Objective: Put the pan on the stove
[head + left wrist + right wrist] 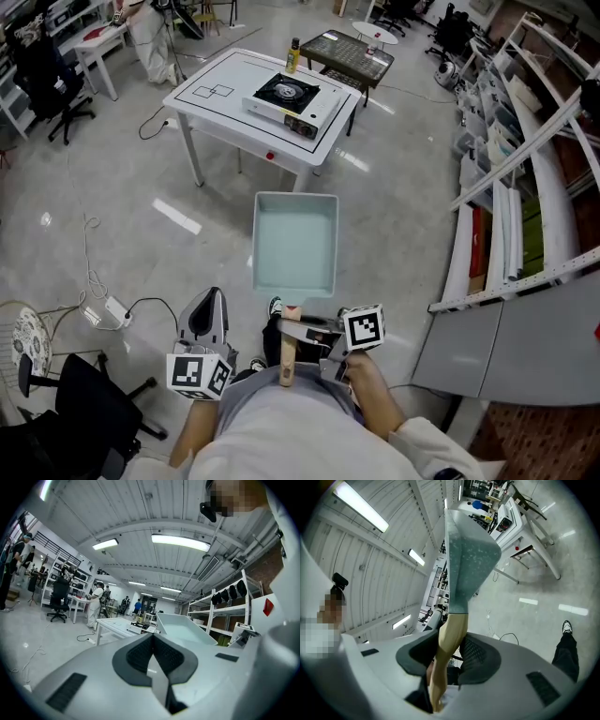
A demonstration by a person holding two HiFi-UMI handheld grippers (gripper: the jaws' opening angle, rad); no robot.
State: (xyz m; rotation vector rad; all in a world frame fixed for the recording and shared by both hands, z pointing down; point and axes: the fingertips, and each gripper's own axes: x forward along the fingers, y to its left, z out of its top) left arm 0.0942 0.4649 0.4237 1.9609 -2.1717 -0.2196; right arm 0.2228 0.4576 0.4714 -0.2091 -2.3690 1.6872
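Note:
A square pale-teal pan [295,242] with a wooden handle [288,352] hangs level over the floor in front of me. My right gripper [298,323] is shut on that handle. In the right gripper view the handle [445,653] runs between the pads and the pan [468,559] stretches away from them. A portable gas stove [291,98] sits on the white table [216,103] a few steps ahead. My left gripper [208,305] hangs beside the pan's handle, shut and holding nothing. In the left gripper view its pads [140,656] meet, with the pan [180,627] and the stove [139,627] beyond.
A yellow bottle [292,56] stands on the table behind the stove. White shelving racks [525,187] line the right side. A dark table [347,52] stands farther back. A black office chair [75,403], a fan [28,342] and a power strip with cable [108,309] lie at my left.

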